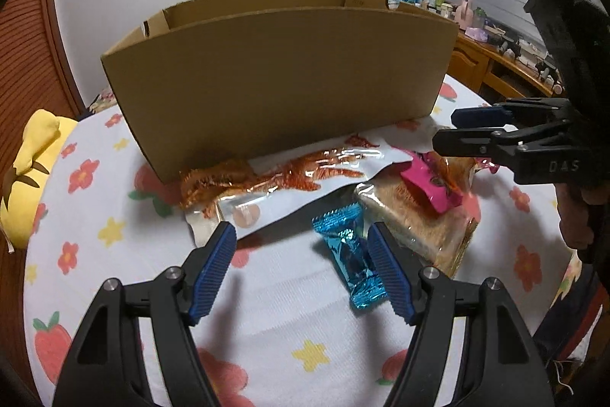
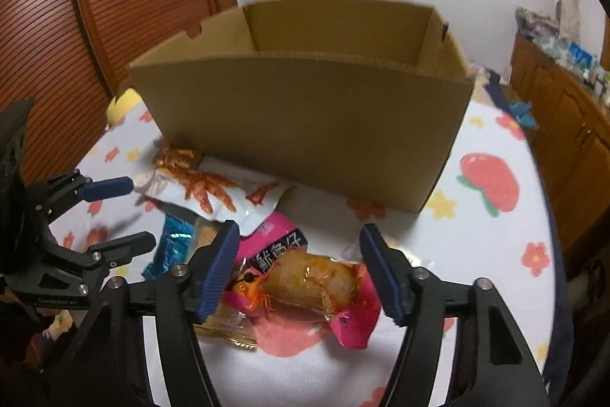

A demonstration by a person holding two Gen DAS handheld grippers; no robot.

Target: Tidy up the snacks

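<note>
Both grippers spread wide, snacks piled in front of the box, nothing grabbed yet.

Left wrist view, going left to right: yellow plush [image 1: 32,174] at the left edge, tall box [image 1: 282,82] across the middle, shrimp bag [image 1: 289,178] flat against its foot, then the blue candy [image 1: 352,256] low centre. The left gripper [image 1: 303,267] has its fingers released either side of the candy, right finger just beside it, so that looks like the next pick. The bread pack [image 1: 423,224] and pink pack [image 1: 429,184] sit right of it on the flowery bench [image 1: 289,330]. The right wrist view shows what this one can't: the box looks empty inside, and the right gripper [image 2: 299,267] hangs released over the pink pack. That's probably why the box is parked right behind the pile.
</note>
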